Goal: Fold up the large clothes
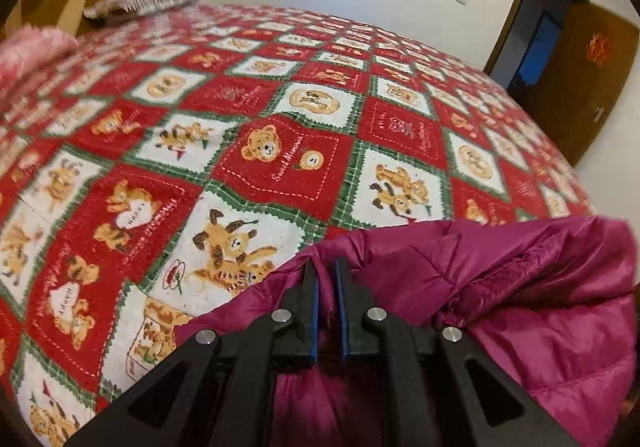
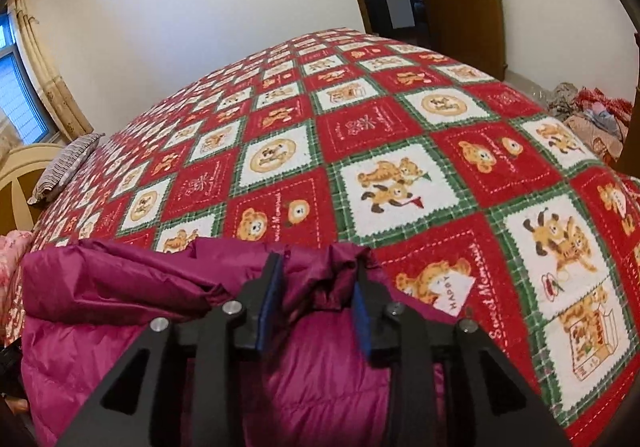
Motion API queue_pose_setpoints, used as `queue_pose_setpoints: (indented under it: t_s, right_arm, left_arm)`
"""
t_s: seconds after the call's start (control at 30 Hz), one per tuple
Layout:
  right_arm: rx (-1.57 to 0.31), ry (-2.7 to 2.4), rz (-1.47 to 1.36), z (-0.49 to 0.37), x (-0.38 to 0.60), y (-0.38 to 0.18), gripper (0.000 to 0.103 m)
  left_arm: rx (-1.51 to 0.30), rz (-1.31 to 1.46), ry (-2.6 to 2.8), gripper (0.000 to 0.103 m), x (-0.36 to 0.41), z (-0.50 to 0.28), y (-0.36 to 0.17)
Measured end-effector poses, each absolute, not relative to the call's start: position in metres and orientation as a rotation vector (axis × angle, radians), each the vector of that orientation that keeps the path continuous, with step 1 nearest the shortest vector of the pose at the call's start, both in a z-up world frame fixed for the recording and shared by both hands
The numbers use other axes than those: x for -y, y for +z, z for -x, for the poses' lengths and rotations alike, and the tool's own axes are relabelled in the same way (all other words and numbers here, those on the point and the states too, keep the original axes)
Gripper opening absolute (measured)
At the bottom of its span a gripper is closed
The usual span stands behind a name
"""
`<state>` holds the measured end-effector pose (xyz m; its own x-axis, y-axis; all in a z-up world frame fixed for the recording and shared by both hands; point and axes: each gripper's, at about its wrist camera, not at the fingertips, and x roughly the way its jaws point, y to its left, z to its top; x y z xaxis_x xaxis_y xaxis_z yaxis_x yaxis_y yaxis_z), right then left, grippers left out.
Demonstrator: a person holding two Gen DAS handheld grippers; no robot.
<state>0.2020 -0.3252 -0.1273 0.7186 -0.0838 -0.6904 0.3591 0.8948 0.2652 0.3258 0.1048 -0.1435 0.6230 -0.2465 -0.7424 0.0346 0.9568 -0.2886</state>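
- Two grippers sit at the near edge of the bed (image 1: 280, 95), each on the magenta puffer jacket (image 1: 520, 307) bunched at the bottom of both frames.
- The left gripper (image 1: 325, 267) has its jaws clenched on a thin fold of the jacket.
- The right gripper (image 2: 320, 267) has its jaws parted, fabric loose between them.
- Judging by the crumpled heap, spreading and every fold remain.

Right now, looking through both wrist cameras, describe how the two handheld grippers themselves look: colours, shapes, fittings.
Both look alike. The left gripper and right gripper each have two matte black fingers, lined inside with flat blue pads. The fingers hang on black angular linkage arms with triangular cut-outs, pinned by round silver rivets. No cables, markings or sleeves are visible.
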Motion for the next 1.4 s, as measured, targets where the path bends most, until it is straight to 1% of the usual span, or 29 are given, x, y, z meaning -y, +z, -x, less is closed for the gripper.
queue_pose_setpoints:
  t_s: [0.07,0.13,0.17,0.2,0.23,0.27,0.3,0.37,0.4,0.43,0.5,0.53,0.67,0.77,0.83,0.9,0.97,1.03,1.13,1.2,1.4]
  right_arm:
    - [-0.738,-0.272,-0.404,-0.204,0.325,-0.128,0.043]
    - [-0.749,-0.283,-0.407,-0.204,0.326,-0.126,0.054]
    - [-0.757,-0.282,-0.422,-0.203,0.328,-0.124,0.057]
    - [-0.762,-0.268,-0.447,-0.201,0.332,-0.117,0.06]
    - [-0.749,-0.259,-0.466,-0.197,0.334,-0.109,0.06]
    - [-0.706,-0.252,-0.487,-0.188,0.336,-0.097,0.06]
    - [-0.646,-0.255,-0.496,-0.175,0.337,-0.08,0.06]
    - [-0.582,-0.278,-0.447,-0.157,0.33,-0.054,0.061]
    - [-0.565,-0.277,-0.405,-0.149,0.322,-0.043,0.061]
    - [-0.565,-0.267,-0.373,-0.146,0.313,-0.036,0.059]
    - [-0.602,-0.218,-0.326,-0.144,0.289,-0.028,0.054]
    - [-0.624,-0.176,-0.323,-0.147,0.275,-0.028,0.054]
    - [-0.679,-0.069,-0.346,-0.165,0.233,-0.037,0.054]
    - [-0.721,-0.062,-0.325,-0.193,0.206,-0.055,0.052]
    - [-0.761,-0.081,-0.308,-0.211,0.196,-0.068,0.042]
    - [-0.791,-0.126,-0.286,-0.225,0.197,-0.087,0.042]
    - [-0.804,-0.138,-0.272,-0.232,0.199,-0.107,0.042]
    - [-0.781,-0.121,-0.281,-0.226,0.202,-0.112,0.043]
    - [-0.743,-0.117,-0.251,-0.225,0.198,-0.119,0.044]
    - [-0.758,-0.125,-0.24,-0.23,0.196,-0.123,0.044]
    - [-0.816,-0.143,-0.204,-0.24,0.191,-0.131,0.046]
  left_arm:
    - [-0.892,0.35,-0.205,0.009,-0.122,-0.331,-0.136]
    - [-0.869,0.462,-0.241,0.01,-0.146,-0.33,-0.12]
    - [-0.874,0.496,-0.246,0.013,-0.154,-0.33,-0.113]
    - [-0.895,0.504,-0.218,0.022,-0.163,-0.331,-0.103]
    - [-0.903,0.479,-0.178,0.029,-0.167,-0.332,-0.094]
    - [-0.897,0.443,-0.14,0.043,-0.17,-0.33,-0.083]
    - [-0.872,0.411,-0.118,0.053,-0.171,-0.325,-0.073]
    - [-0.797,0.341,-0.11,0.06,-0.166,-0.308,-0.05]
    - [-0.775,0.317,-0.11,0.062,-0.16,-0.302,-0.044]
    - [-0.751,0.28,-0.113,0.062,-0.148,-0.295,-0.039]
    - [-0.732,0.196,-0.174,0.062,-0.112,-0.285,-0.036]
    - [-0.735,0.165,-0.21,0.062,-0.096,-0.285,-0.038]
    - [-0.754,0.044,-0.304,0.062,-0.012,-0.286,-0.051]
    - [-0.737,-0.034,-0.287,0.062,0.026,-0.292,-0.057]
    - [-0.718,-0.089,-0.218,0.062,0.034,-0.301,-0.065]
    - [-0.744,-0.086,-0.183,0.062,0.032,-0.313,-0.079]
    - [-0.813,-0.047,-0.173,0.062,0.029,-0.324,-0.101]
    - [-0.829,0.003,-0.171,0.067,0.022,-0.331,-0.119]
    - [-0.804,-0.01,-0.159,0.073,0.03,-0.331,-0.128]
    - [-0.803,-0.043,-0.139,0.077,0.038,-0.33,-0.133]
    - [-0.826,-0.067,-0.114,0.079,0.043,-0.333,-0.14]
